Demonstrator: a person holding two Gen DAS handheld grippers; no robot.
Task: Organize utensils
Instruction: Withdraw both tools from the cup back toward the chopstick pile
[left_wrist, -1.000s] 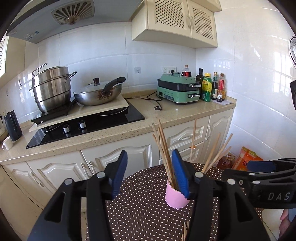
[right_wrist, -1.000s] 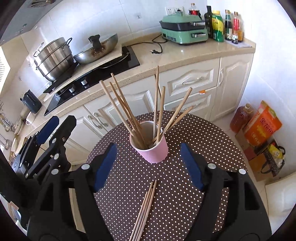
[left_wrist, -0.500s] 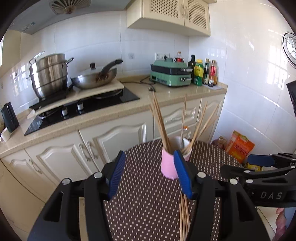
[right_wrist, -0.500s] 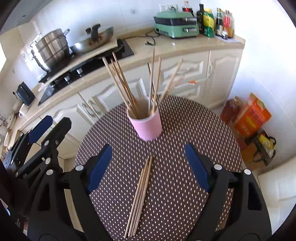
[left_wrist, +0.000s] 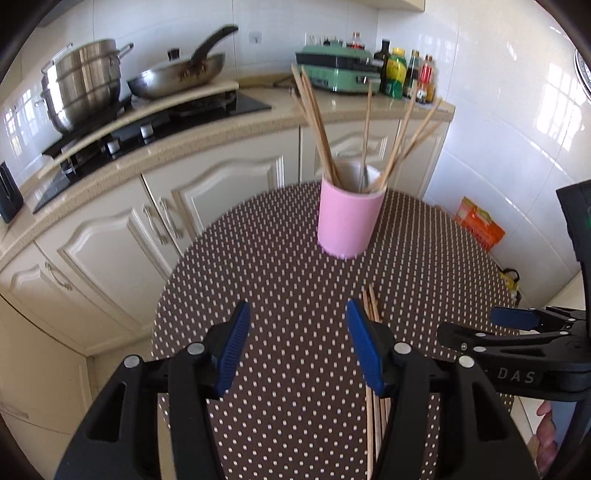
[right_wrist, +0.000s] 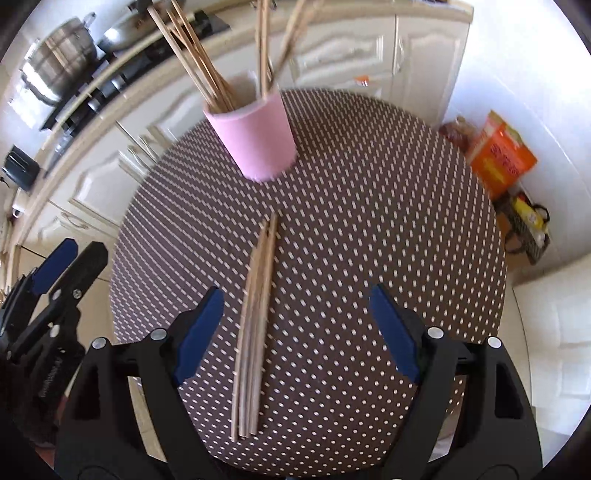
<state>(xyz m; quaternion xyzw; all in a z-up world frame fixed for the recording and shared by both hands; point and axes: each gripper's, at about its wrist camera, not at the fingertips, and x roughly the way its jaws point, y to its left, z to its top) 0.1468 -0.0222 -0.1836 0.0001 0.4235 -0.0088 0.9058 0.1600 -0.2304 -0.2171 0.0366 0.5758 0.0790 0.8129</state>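
Both grippers have dropped and tipped downward over the last second: the hob and wall cabinets that filled the upper part of the earlier views have slid up and largely out, and the dotted table (right_wrist: 388, 192) now fills most of both pictures.

The right gripper (right_wrist: 299, 328) hangs over the table with its jaws spread wide and nothing between the pads. The loose sticks (right_wrist: 255, 321) lie flat on the cloth in a tight bundle, just left of its centre line, nearer the left pad than the right. The wide spread probably suits a bundle rather than a single stick, and the steep downward tilt fits a pick from above.

The left gripper (left_wrist: 297, 350) is spread about half as far, also empty. From its camera the same sticks (left_wrist: 371, 306) run under its right-hand finger, so it sits just beside them, not over them. It may be there to steady or square the bundle; that is a guess.

Beyond both, the cup (left_wrist: 349, 221) stands upright toward the far side of the table, well apart from the loose bundle, with more sticks fanned out of it at mixed angles. It is the likely home for the loose ones.

Against the earlier frames, the cup has shifted from between the right jaws to above them, and the bundle has come up into the gap. The sticks themselves lie as they did.
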